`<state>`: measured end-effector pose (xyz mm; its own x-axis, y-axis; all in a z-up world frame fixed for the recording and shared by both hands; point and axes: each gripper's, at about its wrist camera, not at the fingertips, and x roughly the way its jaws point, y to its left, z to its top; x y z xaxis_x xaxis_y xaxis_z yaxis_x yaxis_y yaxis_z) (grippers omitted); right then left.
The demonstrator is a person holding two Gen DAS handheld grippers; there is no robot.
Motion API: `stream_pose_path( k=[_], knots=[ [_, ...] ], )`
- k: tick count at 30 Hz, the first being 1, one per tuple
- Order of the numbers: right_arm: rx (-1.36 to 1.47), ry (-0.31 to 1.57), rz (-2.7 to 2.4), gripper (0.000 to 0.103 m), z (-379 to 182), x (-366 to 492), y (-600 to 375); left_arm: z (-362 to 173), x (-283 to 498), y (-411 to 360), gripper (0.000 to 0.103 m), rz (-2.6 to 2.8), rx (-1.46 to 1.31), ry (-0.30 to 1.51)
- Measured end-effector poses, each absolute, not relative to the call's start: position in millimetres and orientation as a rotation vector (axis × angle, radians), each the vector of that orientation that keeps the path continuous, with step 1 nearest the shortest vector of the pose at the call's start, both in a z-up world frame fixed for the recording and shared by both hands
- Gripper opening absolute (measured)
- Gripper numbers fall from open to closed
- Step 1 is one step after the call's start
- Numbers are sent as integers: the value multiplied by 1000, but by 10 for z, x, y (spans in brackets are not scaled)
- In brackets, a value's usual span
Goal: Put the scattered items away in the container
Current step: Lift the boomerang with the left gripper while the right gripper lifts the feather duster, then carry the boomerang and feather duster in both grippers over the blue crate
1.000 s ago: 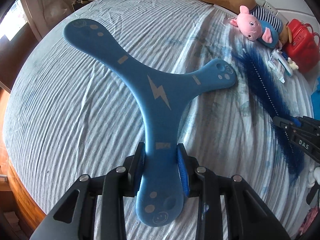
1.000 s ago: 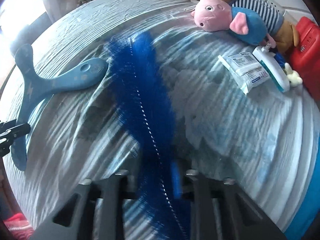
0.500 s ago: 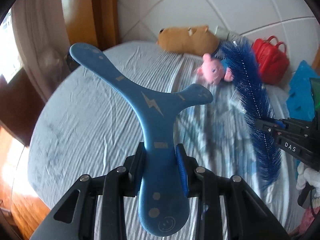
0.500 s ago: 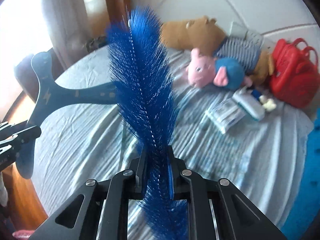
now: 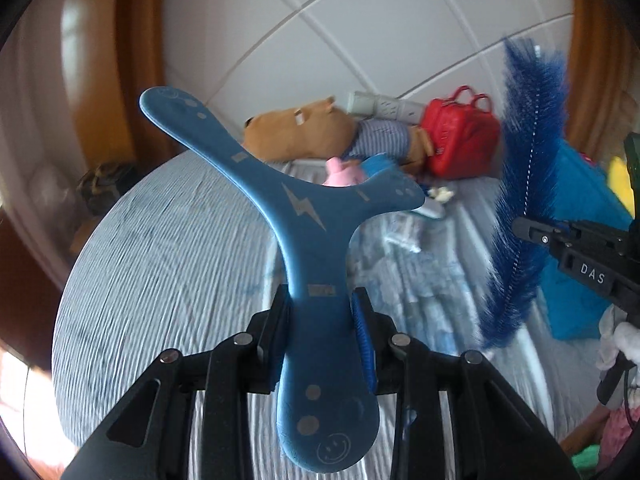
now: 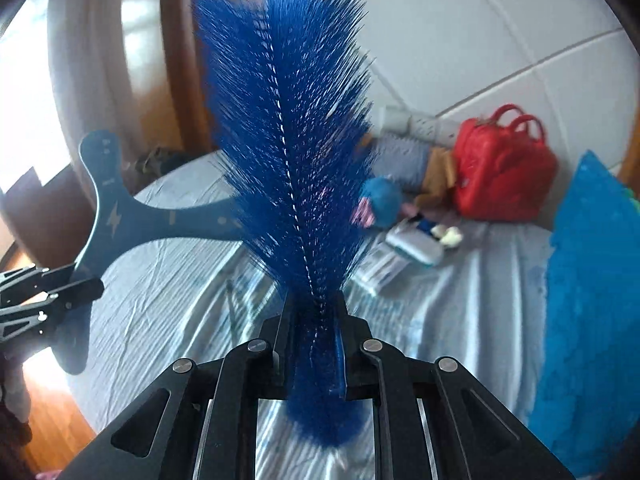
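Boomerang point(image 5: 308, 236) and feather point(image 6: 296, 128) are both held up off the bed point(image 5: 168, 264), each in its own tool. The left gripper point(image 5: 320, 312) has its two fingers pressed against the sides of the boomerang's near arm, so the blue three-armed toy stands out ahead of it with open air under its two far arms. The right gripper point(image 6: 310, 320) is clamped on the lower stem of the blue feather, whose plume rises upright and whose fluffy end hangs below the fingers. From the left camera the feather point(image 5: 524, 184) stands to the right of the boomerang, well apart from it; from the right camera the boomerang point(image 6: 132, 216) shows at the left, its nearest arm reaching behind the plume. The pale blue striped sheet below is wrinkled and bare on its near and left part, curving down to a wooden floor point(image 6: 48, 412) at the left. At the far edge, against a white padded wall point(image 5: 360, 32), lie a brown stuffed animal point(image 5: 296, 136), a pink plush pig point(image 5: 344, 168), a red bag point(image 6: 504, 164) and some small packets point(image 6: 400, 256). A bright blue cloth point(image 6: 592, 304) fills the right side.
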<state>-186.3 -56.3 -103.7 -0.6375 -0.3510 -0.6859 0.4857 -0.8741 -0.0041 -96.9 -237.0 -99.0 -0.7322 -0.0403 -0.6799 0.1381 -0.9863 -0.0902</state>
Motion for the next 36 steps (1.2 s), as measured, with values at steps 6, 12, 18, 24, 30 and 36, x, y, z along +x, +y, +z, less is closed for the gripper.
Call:
stream_pose_path(
  k=[6,12,18,24,30,36],
  knots=[
    [882,176,-2629,14,-596,-1655,-330,-669,-1026,-2147,30,-2998,1057,113],
    [780,119,-2755,14,-85,-1501,-22,-361,-1108,-1793,30,-3132,1016,33],
    [733,113,-2800,14,258,-1414,356,-268,-1163,-1315,30,-3180,1000,-5],
    [746,119,-2743,14,223,-1323,822,-379,-1173,-883,30,-3141,999,43],
    [745,154,-2660,14,136,-1123,1132,-455,-967,-507,30,-3080,999,85],
    [746,138,-2651,14,108,-800,1324,-428,-683,-331,30,-3091,991,59]
  ],
)
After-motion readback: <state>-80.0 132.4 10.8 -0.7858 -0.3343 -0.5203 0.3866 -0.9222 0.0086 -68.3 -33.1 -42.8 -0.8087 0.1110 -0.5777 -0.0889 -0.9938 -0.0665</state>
